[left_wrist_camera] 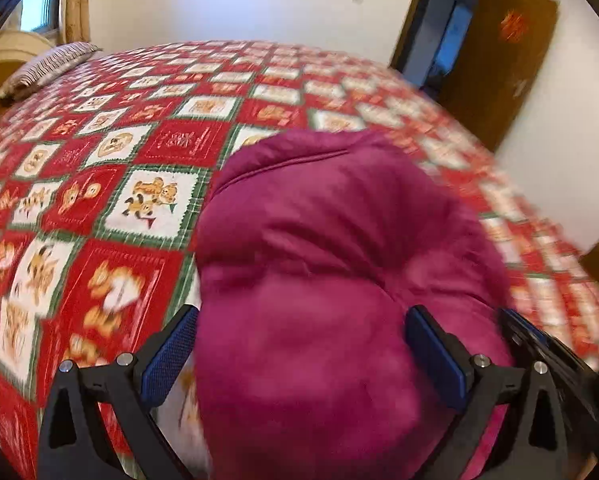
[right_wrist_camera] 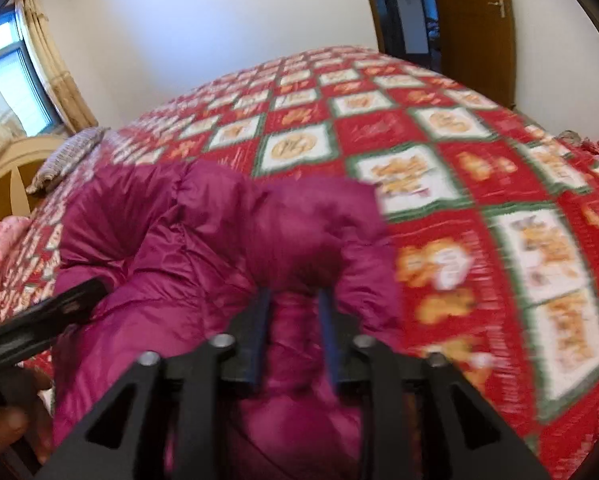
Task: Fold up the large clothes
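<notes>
Bedroom walls, a brown door (left_wrist_camera: pixel 495 60) and a curtained window frame a bed spread with a red, white and green quilt (left_wrist_camera: pixel 111 184), a striped pillow (left_wrist_camera: pixel 47 68) at its far left corner.

From the left wrist, the magenta jacket (left_wrist_camera: pixel 319 240), a puffy down one, lies bunched near the front edge of the quilt, bulging up between the left gripper (left_wrist_camera: pixel 311 352) and the camera's view of the bed. Its blue pads stand wide, one at each flank of the padded mass; the right pad presses into the fabric, but the left pad seems just beside it, so I cannot tell whether this is a real clamp or a loose straddle. At the right edge, the black frame of the right gripper (left_wrist_camera: pixel 539 340) pokes in.

From the right wrist, the jacket (right_wrist_camera: pixel 203 248) is a rounded heap with a sleeve or folded panel thrown over its top, towards the left of the quilt (right_wrist_camera: pixel 479 184). The right gripper (right_wrist_camera: pixel 295 336) has a narrow gap with a ridge of jacket between the pads; whether they pinch it or have let go is unclear. The left gripper (right_wrist_camera: pixel 43 320) shows at the left, with a hand (right_wrist_camera: pixel 7 424) below.

Judging by this, folding is under way: the jacket is gathered, not flat and squared. Tidying and the last folds appear left.
</notes>
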The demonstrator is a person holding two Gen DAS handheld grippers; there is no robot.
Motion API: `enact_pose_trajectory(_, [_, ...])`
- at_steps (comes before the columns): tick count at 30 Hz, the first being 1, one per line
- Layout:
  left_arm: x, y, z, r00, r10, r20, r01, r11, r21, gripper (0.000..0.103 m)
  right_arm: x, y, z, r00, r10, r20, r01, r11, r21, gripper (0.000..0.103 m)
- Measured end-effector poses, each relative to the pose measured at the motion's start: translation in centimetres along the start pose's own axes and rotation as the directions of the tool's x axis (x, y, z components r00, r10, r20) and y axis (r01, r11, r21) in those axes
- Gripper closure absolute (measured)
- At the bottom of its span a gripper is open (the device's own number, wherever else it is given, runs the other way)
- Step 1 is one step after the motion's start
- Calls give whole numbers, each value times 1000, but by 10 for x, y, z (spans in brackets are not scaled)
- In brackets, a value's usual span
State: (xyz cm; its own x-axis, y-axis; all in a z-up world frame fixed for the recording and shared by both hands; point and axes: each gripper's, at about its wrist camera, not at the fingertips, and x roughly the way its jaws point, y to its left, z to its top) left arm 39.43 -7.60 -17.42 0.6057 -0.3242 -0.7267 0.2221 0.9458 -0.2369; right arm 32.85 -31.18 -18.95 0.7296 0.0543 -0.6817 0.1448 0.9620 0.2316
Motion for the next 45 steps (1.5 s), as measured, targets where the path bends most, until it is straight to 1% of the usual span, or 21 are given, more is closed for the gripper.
enact_pose_trajectory(3, [-36,7,-18,998,-37,55,35,999,40,1,-28,-16,-1,997,-31,66,31,1000,2,54])
enact_pose_trajectory(6, [-47,16,-32,996,-77,55,75,997,31,1,-29,-35,-3,1000,-7,25,6,999,31,54])
enact_pose_trajectory(8, [-43,18,-38,996,-84,42,83,996,22,1,-19,-44,-8,999,39,-31,-37,997,64,54])
enact_pose_trajectory(10, [-34,14,-43,996,-85,16,84,996,40,1,-14,-42,-14,995,81,-50,-78,995,69,54])
enact_pose_trajectory(13, [-27,9,-45,996,-84,15,83,995,57,1,-14,-35,-20,994,103,-44,-101,994,39,53])
enact_pose_trajectory(18, [-23,14,-46,994,-105,11,105,993,48,1,-16,-51,-19,970,242,-33,-234,961,149,53])
enact_pose_trajectory(19, [-23,16,-46,994,-107,11,106,993,47,1,-15,-53,-19,966,257,-35,-248,955,163,47])
enact_pose_trajectory(21, [-20,17,-46,994,-113,5,113,993,42,1,-11,-47,-20,963,261,-66,-250,958,141,45])
enact_pose_trajectory(23, [-17,16,-46,993,-115,3,115,992,44,1,-10,-36,-20,969,236,-71,-230,969,88,45])
enact_pose_trajectory(26, [-15,13,-47,993,-120,5,119,992,51,1,-7,-28,-22,970,232,-74,-226,971,75,45])
enact_pose_trajectory(27, [-14,12,-48,992,-123,7,122,991,58,1,-5,-25,-23,971,224,-78,-220,973,67,53])
enact_pose_trajectory(28, [-15,10,-48,992,-130,9,129,989,73,2,-5,-22,-25,972,219,-87,-215,975,52,72])
enact_pose_trajectory(29, [-15,6,-49,990,-141,10,139,986,94,13,-2,-14,-27,968,227,-108,-225,974,26,82])
enact_pose_trajectory(30, [-17,0,-50,986,-166,6,164,980,116,30,-2,-8,-29,964,241,-115,-240,971,16,88])
enact_pose_trajectory(31, [-21,-7,-50,987,-161,12,158,977,145,35,-2,-4,-29,966,231,-115,-232,973,6,91])
enact_pose_trajectory(32, [-26,-12,-51,990,-137,20,131,976,176,50,-4,-1,-30,968,225,-107,-227,974,1,91])
enact_pose_trajectory(33, [-31,-14,-51,992,-127,27,120,974,195,69,-9,0,-31,967,239,-87,-239,971,12,92])
enact_pose_trajectory(34, [-41,-15,-49,992,-122,43,111,972,208,75,-13,1,-30,966,249,-67,-249,968,18,93])
enact_pose_trajectory(35, [-50,-14,-48,991,-122,60,107,972,211,78,-21,4,-30,966,253,-44,-253,967,12,93])
enact_pose_trajectory(39, [-100,-3,-47,984,-95,147,57,968,244,80,-45,30,-28,953,303,-1,-303,953,-26,93])
enact_pose_trajectory(45, [-160,56,-47,978,-19,208,-20,982,187,81,-66,100,-28,909,416,-6,-414,903,-115,93])
